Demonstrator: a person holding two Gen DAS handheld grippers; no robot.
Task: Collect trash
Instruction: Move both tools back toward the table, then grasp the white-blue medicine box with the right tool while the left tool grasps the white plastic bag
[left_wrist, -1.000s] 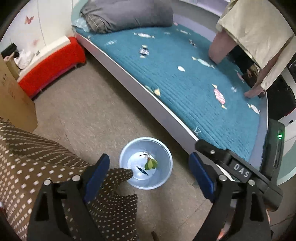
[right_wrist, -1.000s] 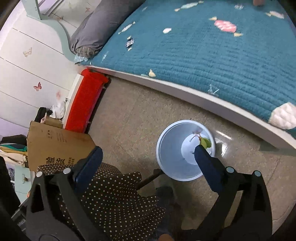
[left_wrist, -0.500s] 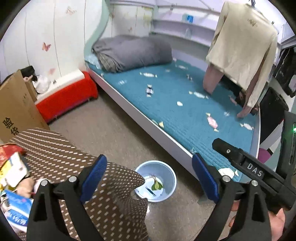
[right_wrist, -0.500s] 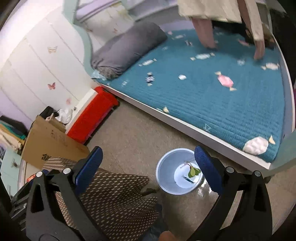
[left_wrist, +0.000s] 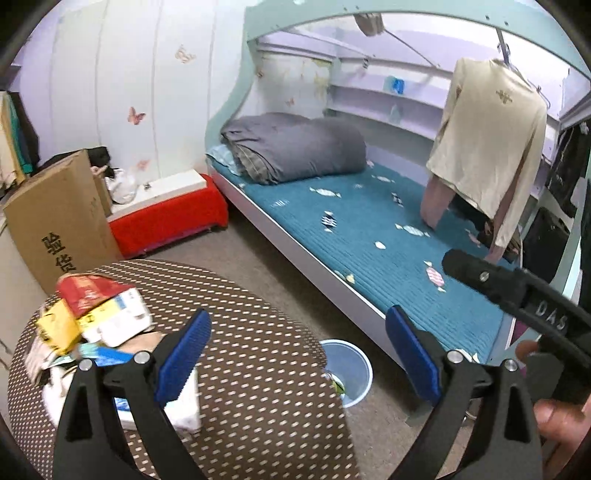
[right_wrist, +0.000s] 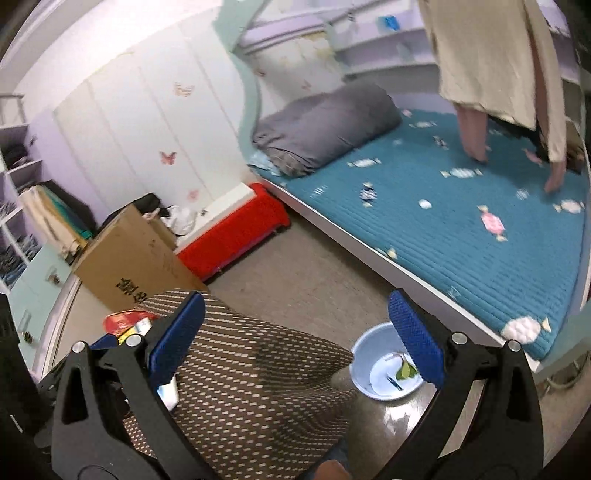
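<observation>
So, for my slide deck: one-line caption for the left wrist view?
Open left tool above a dotted table of packaging litter, blue bin beside the bed.

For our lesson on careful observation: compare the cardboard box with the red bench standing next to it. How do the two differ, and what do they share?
The cardboard box is plain brown with black printed characters; the red bench is bright red with a white top. The cardboard box stands taller, while the red bench is low and long. The red bench carries a white bag on its top; nothing is seen on the box. Both stand on the floor by the butterfly wall.
</observation>
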